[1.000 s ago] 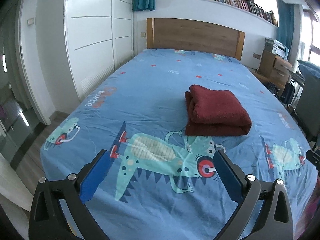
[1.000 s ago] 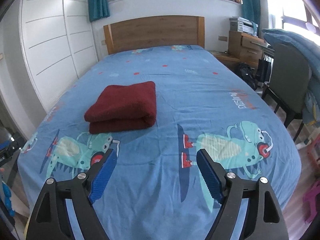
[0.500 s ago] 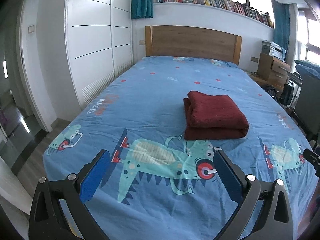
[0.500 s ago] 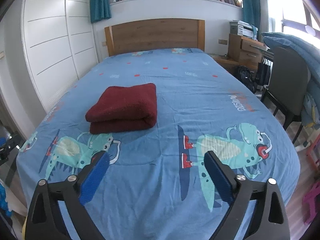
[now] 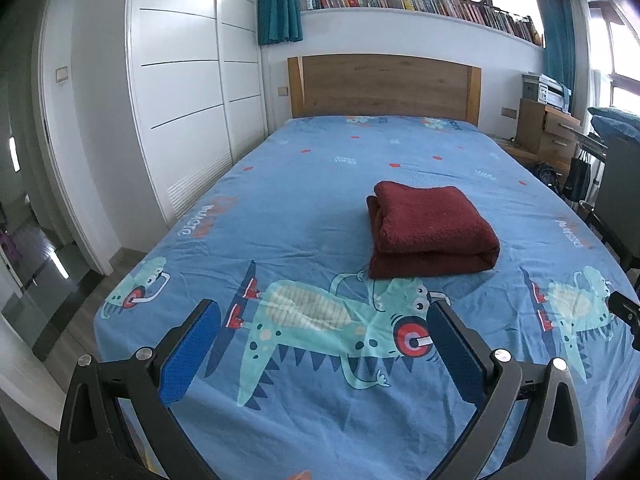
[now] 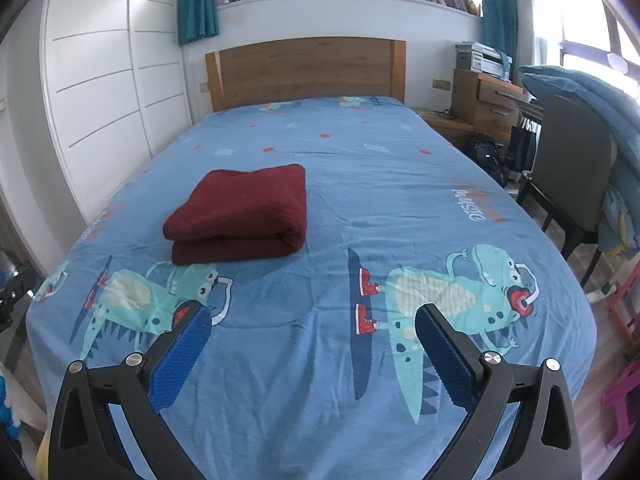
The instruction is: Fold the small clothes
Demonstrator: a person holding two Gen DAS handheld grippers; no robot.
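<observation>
A dark red folded garment lies on the bed, on a blue sheet printed with green cartoon dinosaurs. It is folded into a thick, squarish bundle of two stacked layers, with the rounded fold edge facing the foot of the bed. It rests just above the head of the middle dinosaur in the left wrist view, and nothing touches it.

The left gripper hangs over the foot of the bed with its jaws spread wide and nothing between the blue pads (only the printed sheet shows in the gap). The garment sits ahead of it and a little toward its right finger, well apart from both fingers.

The right gripper is also over the foot of the bed, its jaws spread wide and empty. From this side the garment lies ahead and to the left, beyond the left finger, clear of the pads.

Behind the bed stands a wooden headboard, with a long row of books on a ledge above it. White wardrobe doors run along the left wall, and a dark chair draped with blue bedding stands at the right of the bed.
</observation>
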